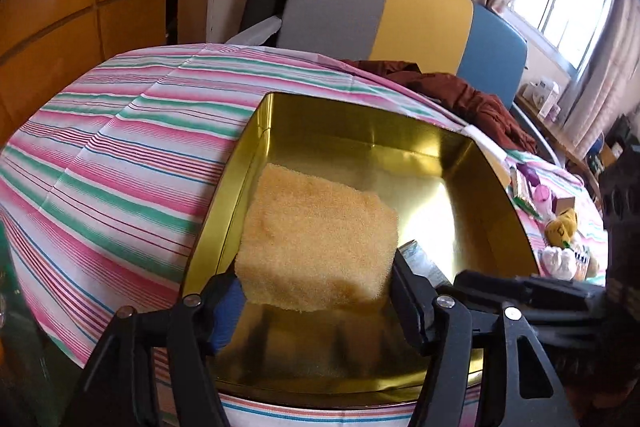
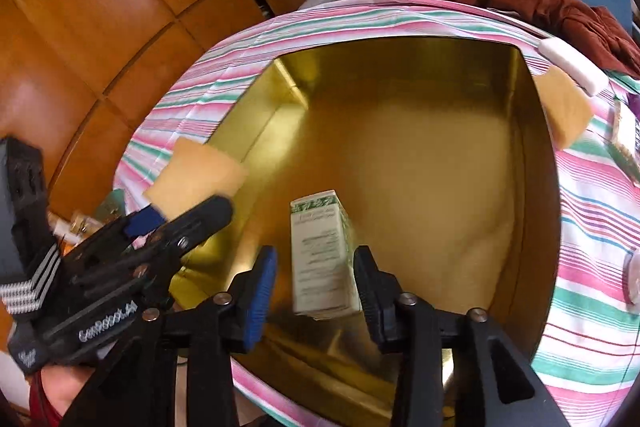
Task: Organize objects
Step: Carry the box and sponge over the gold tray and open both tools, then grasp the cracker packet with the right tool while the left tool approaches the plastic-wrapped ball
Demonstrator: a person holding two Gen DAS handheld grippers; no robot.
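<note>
Now both grippers hang over the gold tin (image 1: 460, 163). Left gripper (image 1: 316, 291) has a yellow sponge (image 1: 320, 227) between its half-open fingers; right gripper (image 2: 316, 287) stands loosely around a small carton (image 2: 320, 255), not pressing it.

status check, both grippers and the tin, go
Left gripper over gold tin, sponge between its fingers. Right gripper open around small box. Nothing blocking.

Both tools are matte black plastic. The right gripper (image 2: 314, 283) has silver round screw heads on its linkage arms and a ribbed blue pad on one finger. The left gripper (image 2: 188, 203) carries white "GenRobot.AI" lettering, a blue pad and a striped black-and-white marker.
</note>
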